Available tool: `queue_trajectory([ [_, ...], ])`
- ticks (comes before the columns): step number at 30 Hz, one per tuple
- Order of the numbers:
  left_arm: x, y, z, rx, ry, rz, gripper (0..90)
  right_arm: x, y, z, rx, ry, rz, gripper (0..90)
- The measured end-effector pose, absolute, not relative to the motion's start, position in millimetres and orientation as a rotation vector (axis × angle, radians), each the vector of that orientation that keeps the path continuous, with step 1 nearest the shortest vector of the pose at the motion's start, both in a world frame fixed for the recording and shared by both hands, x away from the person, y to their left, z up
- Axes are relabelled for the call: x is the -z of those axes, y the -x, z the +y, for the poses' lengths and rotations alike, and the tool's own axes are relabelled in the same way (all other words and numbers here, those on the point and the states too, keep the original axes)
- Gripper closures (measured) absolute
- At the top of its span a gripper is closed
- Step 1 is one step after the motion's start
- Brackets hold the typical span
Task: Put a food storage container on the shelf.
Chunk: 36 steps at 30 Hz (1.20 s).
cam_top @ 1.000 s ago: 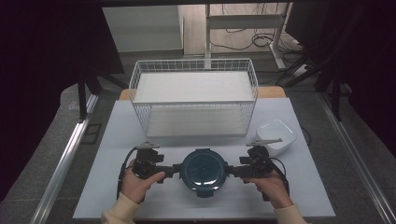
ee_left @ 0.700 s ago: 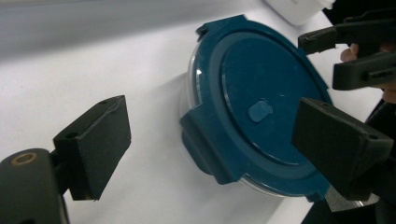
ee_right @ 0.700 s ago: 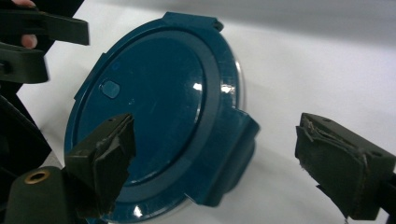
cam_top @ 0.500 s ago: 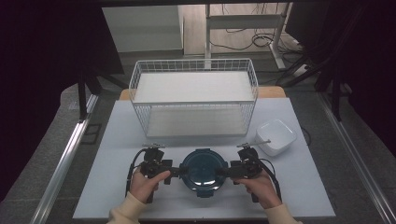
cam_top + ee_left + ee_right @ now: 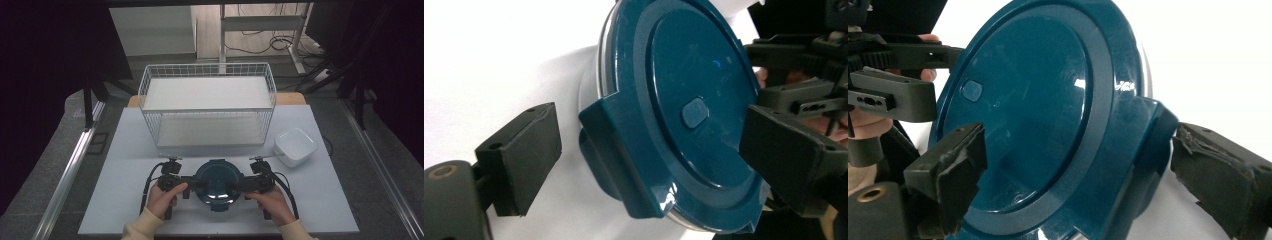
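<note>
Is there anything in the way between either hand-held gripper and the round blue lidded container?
Nothing visible. The left hand-held gripper straddles one side clip of the blue container with open jaws, and the right hand-held gripper straddles the opposite clip. The white bowl and wire basket sit well apart.

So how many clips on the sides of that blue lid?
2 show. One clip sits between the left gripper's open jaws, the other clip between the right gripper's. More may be hidden around the lid.
</note>
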<state>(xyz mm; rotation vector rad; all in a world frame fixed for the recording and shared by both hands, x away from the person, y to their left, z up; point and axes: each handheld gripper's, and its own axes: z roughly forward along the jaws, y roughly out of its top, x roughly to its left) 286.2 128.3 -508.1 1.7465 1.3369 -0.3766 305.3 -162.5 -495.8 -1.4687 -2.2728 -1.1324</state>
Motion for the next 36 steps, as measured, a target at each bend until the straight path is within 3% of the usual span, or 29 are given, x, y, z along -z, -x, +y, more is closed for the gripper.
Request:
queue_trajectory([
  [8, 518, -287, 124, 0.470, -1.709, 1.324, 15.9, 503, -307, -158, 1.113, 1.470, -2.192, 9.9],
  [20, 516, -283, 124, 0.426, -1.703, 1.379, 25.6, 502, -307, -163, 1.117, 1.501, -2.141, 18.8],
  [36, 508, -277, 128, 0.398, -1.666, 1.389, 31.7, 493, -301, -171, 1.199, 1.530, -2.116, 30.3],
])
